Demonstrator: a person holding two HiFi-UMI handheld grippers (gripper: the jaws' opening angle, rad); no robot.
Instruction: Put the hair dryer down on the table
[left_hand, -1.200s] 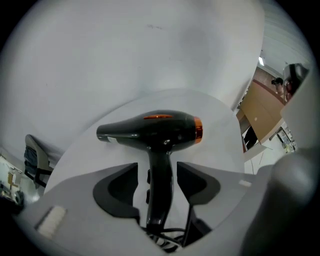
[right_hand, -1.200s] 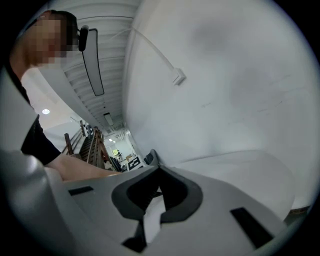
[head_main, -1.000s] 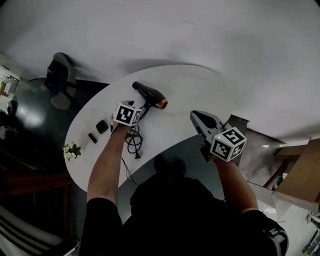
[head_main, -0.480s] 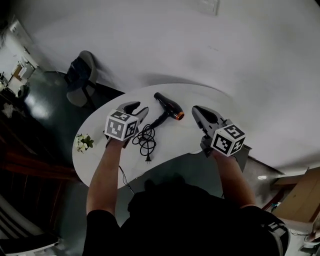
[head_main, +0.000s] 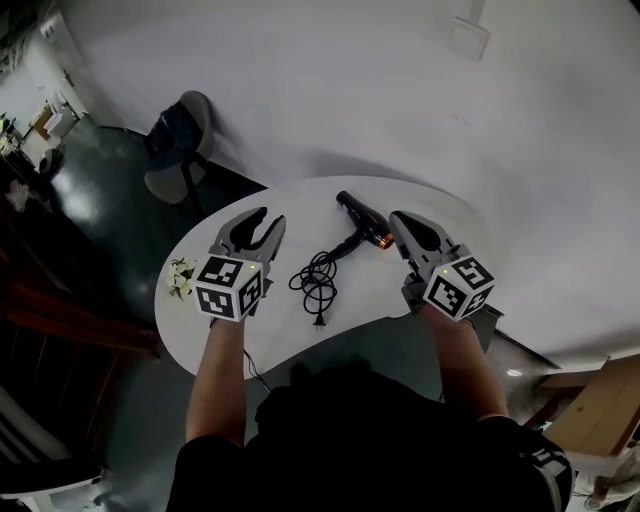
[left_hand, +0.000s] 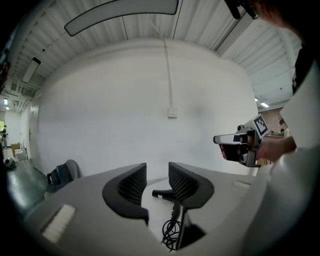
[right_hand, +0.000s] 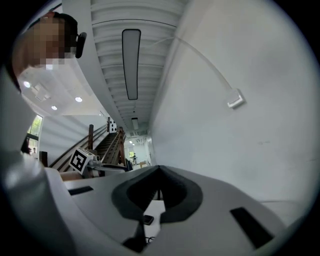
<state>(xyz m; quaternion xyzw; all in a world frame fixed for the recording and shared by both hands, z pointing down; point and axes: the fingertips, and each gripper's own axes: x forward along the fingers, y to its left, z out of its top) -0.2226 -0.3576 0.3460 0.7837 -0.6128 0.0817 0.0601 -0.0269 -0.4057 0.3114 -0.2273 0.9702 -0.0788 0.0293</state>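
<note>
Lying loose on counter: hair dryer, tongs clear

Hair dryer (head_main: 362, 217) flat on white oval counter (head_main: 305, 215), betw. both tongs, touching neither. Barrel axis diagonal. Orange nozzle end toward right tongs (head_main: 399, 219); handle trails to coiled black cord (head_main: 318, 282). Body black, tube-shaped. Left tongs (head_main: 265, 221) spread, just been closing, nothing betw. ribbed pads (left_hand: 132, 185). Right tongs pressed together, empty.

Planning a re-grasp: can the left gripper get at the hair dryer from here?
Probably yes. The left gripper, jaws just closing partway but apart and empty, faces the hair dryer lying bare on the table; only its coiled cord lies near the path.
</note>
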